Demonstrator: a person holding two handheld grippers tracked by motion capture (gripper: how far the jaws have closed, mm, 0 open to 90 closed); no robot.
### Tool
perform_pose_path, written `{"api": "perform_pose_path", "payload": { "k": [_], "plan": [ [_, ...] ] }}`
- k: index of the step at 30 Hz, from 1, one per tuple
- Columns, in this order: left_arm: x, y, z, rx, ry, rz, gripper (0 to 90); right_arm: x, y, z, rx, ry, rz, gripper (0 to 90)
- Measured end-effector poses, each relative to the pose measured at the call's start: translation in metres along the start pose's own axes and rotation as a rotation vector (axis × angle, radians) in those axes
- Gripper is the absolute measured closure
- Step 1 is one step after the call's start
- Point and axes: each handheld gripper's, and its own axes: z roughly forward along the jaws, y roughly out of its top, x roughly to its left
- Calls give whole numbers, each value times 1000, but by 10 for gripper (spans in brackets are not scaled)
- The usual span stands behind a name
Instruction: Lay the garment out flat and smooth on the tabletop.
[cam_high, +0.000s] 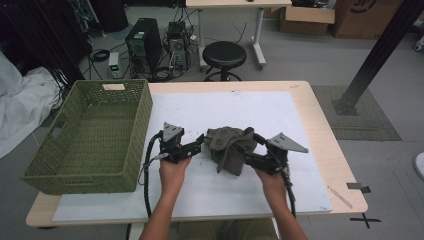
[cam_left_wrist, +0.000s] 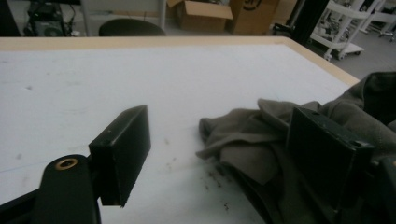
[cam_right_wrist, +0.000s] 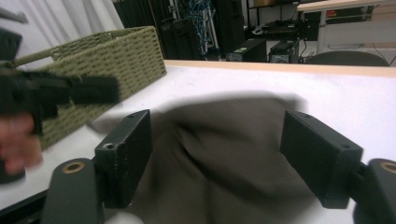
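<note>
Brown cloth (cam_high: 229, 148) bunched mid-counter, near green basket (cam_high: 95, 135) at left edge. Left tongs (cam_high: 199, 143) and right tongs (cam_high: 248, 145) wide, ready to grab.

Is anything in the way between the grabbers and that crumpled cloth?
No. The left gripper and right gripper flank the grey-brown cloth on the white mat, jaws open, with nothing visible between them and it.

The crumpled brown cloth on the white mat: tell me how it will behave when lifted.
The brown cloth lies bunched in soft folds, so it will probably sag and drape rather than hold its shape. A loose strip hangs toward the mat, so parts may trail. It looks thin, so likely light.
</note>
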Motion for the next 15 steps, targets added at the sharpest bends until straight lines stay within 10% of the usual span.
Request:
{"api": "perform_pose_path", "payload": {
  "k": [2,4,8,12,15],
  "plan": [
    [-1,-1,4,11,-13,0,253,7,5,19,28,-26,2,333],
    [-2,-3,8,24,-22,9,272,3,7,36,193,-83,-117,800],
    [-1,-4,10,37,-20,24,272,-9,1,18,202,-123,-143,882],
    [1,-5,13,48,-26,17,275,-28,-14,-39,211,-159,-162,879],
    [-3,-7,17,47,-43,24,287,-34,-32,-77,338,-147,-186,871]
  ]
}}
